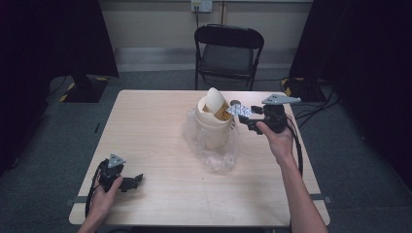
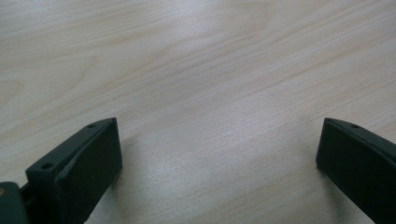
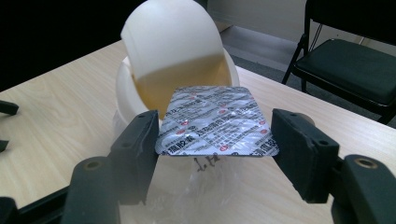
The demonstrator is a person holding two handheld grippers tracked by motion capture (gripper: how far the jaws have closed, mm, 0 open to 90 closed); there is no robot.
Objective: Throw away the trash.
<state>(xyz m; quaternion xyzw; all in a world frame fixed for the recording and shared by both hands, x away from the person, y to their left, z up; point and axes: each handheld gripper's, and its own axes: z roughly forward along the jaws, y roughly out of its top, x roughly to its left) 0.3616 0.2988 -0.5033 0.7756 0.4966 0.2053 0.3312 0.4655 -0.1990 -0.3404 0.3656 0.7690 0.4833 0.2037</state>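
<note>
Cream plastic swing-lid bin (image 1: pixel 212 124) stands approx. mid-table on the light wooden table (image 1: pixel 160 194), slightly right of centre, on a crumpled clear plastic bag (image 1: pixel 219 158). Silver foil blister pack (image 1: pixel 239 110) sits just right of the bin's lid, w/ the right gripper (image 1: pixel 247 118) behind it. Left gripper (image 1: pixel 137 180) is at near-left corner, well apart. Black folding chair (image 1: pixel 228 53) stands beyond the far edge.

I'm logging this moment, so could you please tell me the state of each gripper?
Left gripper: open, empty, resting low on the table.
Right gripper: shut on the blister pack, at the bin.
</note>
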